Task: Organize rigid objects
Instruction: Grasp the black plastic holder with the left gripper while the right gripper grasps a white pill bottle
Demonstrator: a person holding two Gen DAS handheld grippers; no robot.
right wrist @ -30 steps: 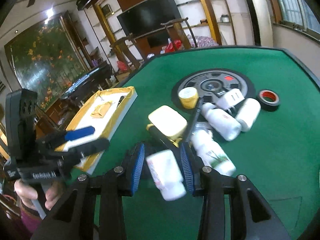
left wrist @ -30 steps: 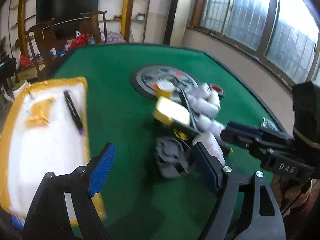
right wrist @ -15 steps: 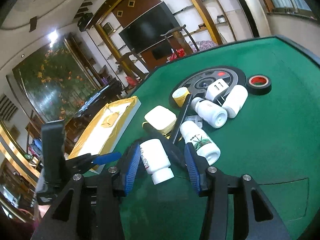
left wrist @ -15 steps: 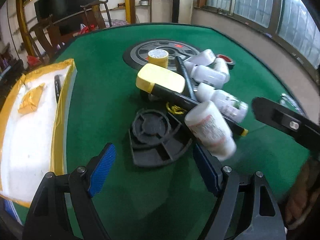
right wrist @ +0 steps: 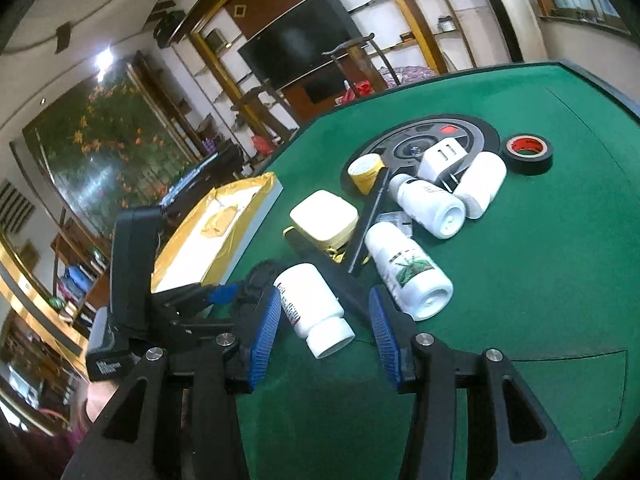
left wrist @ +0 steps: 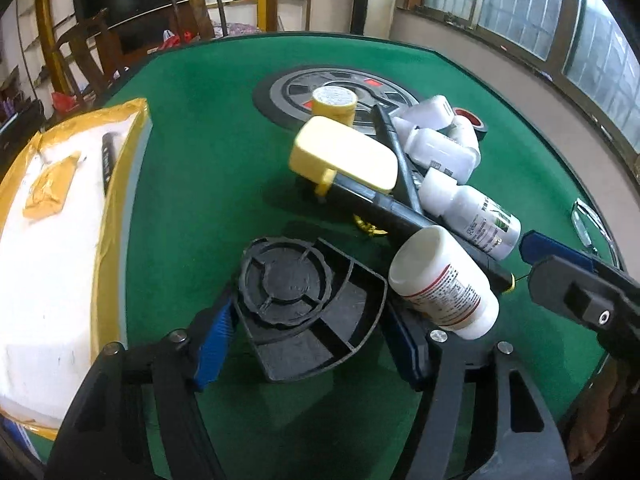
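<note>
A black plastic part with a round grille [left wrist: 300, 292] lies on the green table [left wrist: 192, 184]. My left gripper [left wrist: 309, 310] straddles it, its jaws closing and the blue pads [left wrist: 216, 340] meeting the part's two sides. A white pill bottle with a red-striped label [right wrist: 312, 304] lies on its side, leaning on a long black bar [left wrist: 384, 208]. My right gripper [right wrist: 326, 296] stands open around that bottle, with a gap on each side. The same bottle [left wrist: 444, 284] shows just right of the black part in the left wrist view.
Behind lies a heap: a yellow box [left wrist: 344, 156], a yellow jar [left wrist: 334, 100], several white bottles [right wrist: 436, 204] and a white charger [right wrist: 444, 156]. A black tape roll [right wrist: 528, 152] sits at the back right. A white tray with a yellow rim [left wrist: 116, 184] lies to the left.
My left gripper came down over the black part and its jaws narrowed onto it. My right gripper's jaws widened and let go of the white pill bottle, which now lies on the table.
</note>
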